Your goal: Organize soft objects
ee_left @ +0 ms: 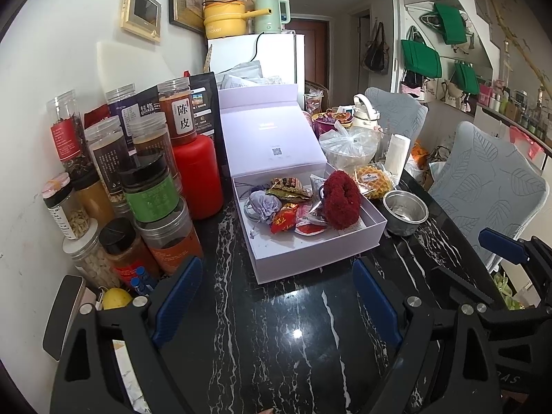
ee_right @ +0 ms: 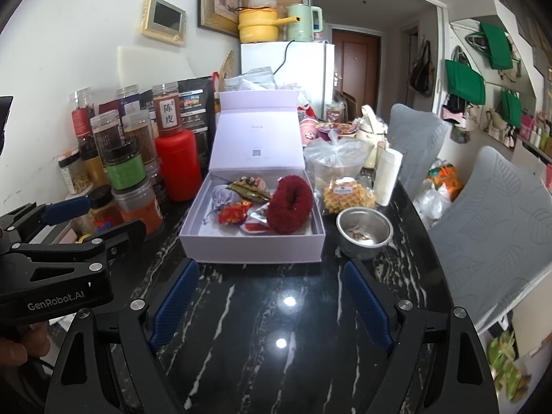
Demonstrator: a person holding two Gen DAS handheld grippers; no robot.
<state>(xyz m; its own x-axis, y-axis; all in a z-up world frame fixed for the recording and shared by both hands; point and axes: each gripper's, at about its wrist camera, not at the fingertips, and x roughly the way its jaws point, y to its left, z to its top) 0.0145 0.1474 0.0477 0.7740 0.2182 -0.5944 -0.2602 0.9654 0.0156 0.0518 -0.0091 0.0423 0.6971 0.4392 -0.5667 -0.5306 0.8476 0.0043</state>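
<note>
left gripper (ee_left: 277,302): jaws being held spread, nothing pinched
right gripper (ee_right: 270,305): jaws being held spread, nothing pinched
red scrunchie (ee_right: 289,205): lying in open box (ee_right: 252,248), right side
surface (ee_right: 276,327): box being carried

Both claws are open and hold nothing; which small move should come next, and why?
Probably move the right claw forward toward the red scrunchie. It lies in the open box, on the side nearer this claw, and both the right and the left claw hang over bare table short of the box.
</note>
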